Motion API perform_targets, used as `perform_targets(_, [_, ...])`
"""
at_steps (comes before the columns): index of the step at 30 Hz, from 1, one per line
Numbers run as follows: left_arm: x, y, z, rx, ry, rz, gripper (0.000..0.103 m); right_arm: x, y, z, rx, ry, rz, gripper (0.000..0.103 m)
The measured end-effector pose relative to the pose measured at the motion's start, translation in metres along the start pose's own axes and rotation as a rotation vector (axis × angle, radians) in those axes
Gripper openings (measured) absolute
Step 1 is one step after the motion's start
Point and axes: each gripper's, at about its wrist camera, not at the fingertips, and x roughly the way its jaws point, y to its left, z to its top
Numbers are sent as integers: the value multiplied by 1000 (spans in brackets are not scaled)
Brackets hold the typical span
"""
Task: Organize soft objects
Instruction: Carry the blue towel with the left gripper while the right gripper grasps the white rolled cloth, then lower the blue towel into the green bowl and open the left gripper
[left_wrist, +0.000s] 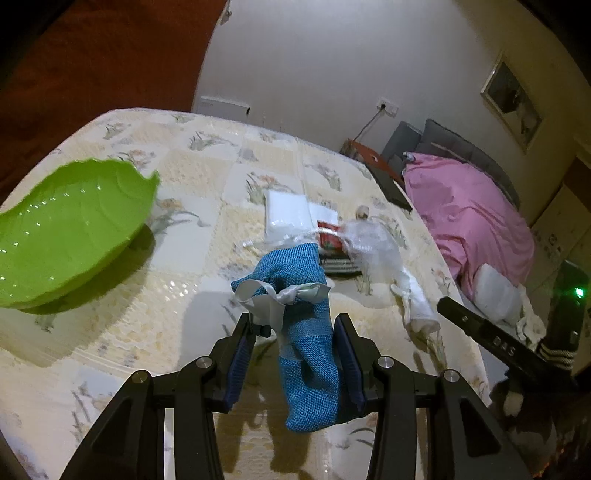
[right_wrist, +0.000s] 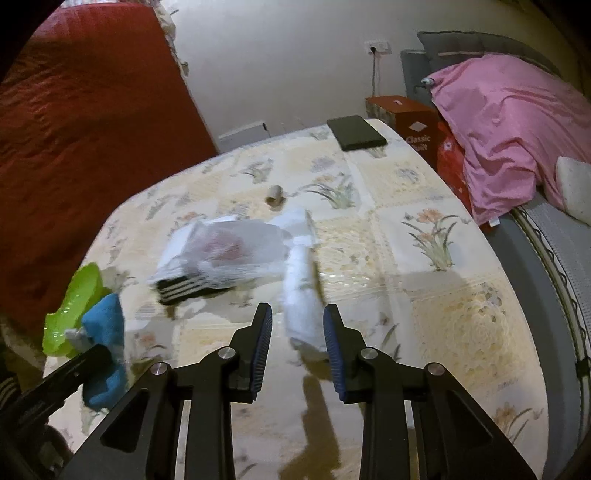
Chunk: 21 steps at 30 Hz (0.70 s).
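The blue knitted cloth (left_wrist: 306, 332) hangs between the jaws of the left gripper (left_wrist: 295, 332), in the lower middle of the left wrist view. Its long axis runs roughly along the fingers, from a bunched top with a white fabric strip (left_wrist: 266, 295) down to a loose end near the bottom of the frame. The jaws stand fairly wide. The cloth lies against the right-hand pad and the white strip is caught at the left fingertip, so it seems carried rather than squeezed; whether the jaws truly clamp it I cannot tell.

The green leaf-shaped bowl (left_wrist: 70, 229) sits at the left of that frame on the flowered table (left_wrist: 207, 170), well apart from the cloth and empty as far as can be seen. Judged from the task, it is the likely place for the soft things, so the coming move turns on carrying the cloth leftward to it. The left gripper is the nearer one.

In the right wrist view a rolled white cloth (right_wrist: 303, 291) lies on the table, its long axis pointing away along the fingers. Its near end sits between the spread, empty jaws of the right gripper (right_wrist: 297, 325). Beyond it, in the middle of the frame, lie a clear plastic bag (right_wrist: 229, 251) over striped and red items, and a small cardboard tube (right_wrist: 275, 195).
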Motion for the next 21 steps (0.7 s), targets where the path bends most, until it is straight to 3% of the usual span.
perform_targets(7, [-29,24,15,-34,-94,41,47,-20,29,2,-37,-45,61,30])
perform_targets(21, [-66,103,34,-131,-215,176,47,-16,93,-3,-120,-25,148,30])
